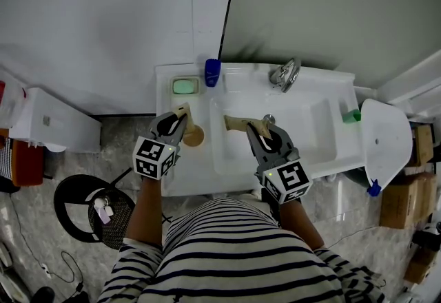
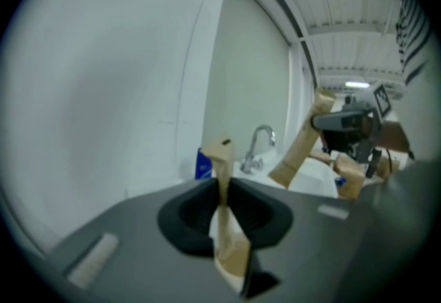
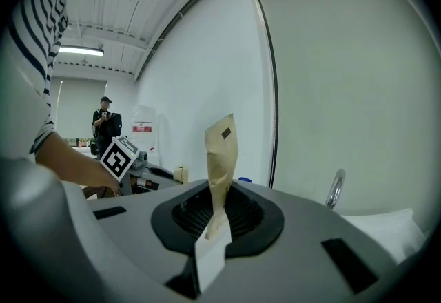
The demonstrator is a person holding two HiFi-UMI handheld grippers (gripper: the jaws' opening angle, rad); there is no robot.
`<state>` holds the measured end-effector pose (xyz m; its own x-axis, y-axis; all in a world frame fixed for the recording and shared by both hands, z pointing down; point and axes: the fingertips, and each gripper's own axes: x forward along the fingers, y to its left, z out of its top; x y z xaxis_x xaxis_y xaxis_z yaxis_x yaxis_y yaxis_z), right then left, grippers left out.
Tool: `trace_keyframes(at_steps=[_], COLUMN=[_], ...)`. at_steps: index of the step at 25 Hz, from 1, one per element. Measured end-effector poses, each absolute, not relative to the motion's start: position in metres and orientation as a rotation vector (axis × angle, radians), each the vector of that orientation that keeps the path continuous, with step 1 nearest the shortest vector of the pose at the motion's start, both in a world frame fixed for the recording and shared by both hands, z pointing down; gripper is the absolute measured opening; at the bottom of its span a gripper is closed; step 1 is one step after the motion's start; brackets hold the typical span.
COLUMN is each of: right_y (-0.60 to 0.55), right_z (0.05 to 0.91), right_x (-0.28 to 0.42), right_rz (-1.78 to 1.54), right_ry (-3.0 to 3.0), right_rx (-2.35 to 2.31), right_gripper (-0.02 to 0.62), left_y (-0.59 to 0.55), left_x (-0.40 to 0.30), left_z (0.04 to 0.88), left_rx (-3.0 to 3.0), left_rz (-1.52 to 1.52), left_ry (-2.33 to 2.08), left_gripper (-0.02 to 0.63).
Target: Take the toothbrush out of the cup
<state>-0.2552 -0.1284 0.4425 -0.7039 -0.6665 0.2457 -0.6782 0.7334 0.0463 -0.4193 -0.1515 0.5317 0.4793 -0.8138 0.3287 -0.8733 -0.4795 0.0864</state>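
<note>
Separately, left gripper [image 1: 180, 116] beside the cup [image 1: 193, 136] and right gripper [image 1: 251, 127] clamp paper packets [image 3: 220, 150].

**Figure.** We show the wearer's navy-and-white striped shirt [image 1: 227, 253], which has short sleeves. The left tongs [image 1: 182, 113] and right tongs [image 1: 233, 122] have dark grey housings. Their tan fingers [image 3: 219, 157] are possibly tape-wrapped and bear a small black rectangle. Each carries a white marker cube [image 1: 155, 157] printed with black squares.
</note>
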Motion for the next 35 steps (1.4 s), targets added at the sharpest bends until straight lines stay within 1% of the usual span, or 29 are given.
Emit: trace_keyframes(at_steps=[11, 21, 29, 35], right_y=[-0.126, -0.123, -0.120, -0.122], right_z=[0.433, 0.424, 0.418, 0.416], right_x=[-0.251, -0.243, -0.236, -0.237], right_rz=[0.047, 0.023, 0.011, 0.006], right_ry=[-2.708, -2.715, -2.722, -2.724], right_rx=[1.091, 1.127, 1.146, 1.145], right_gripper=[0.032, 0.032, 0.032, 0.032], left_y=[-0.145, -0.132, -0.117, -0.112], left_x=[-0.411, -0.376, -0.349, -0.342], left_z=[0.465, 0.407, 0.394, 0.394], left_rx=[2.599, 2.744, 2.825, 2.829], left_rz=[0.247, 0.124, 0.097, 0.064], left_ry=[-1.513, -1.461, -1.406, -1.385], left_gripper=[0.052, 0.051, 0.051, 0.049])
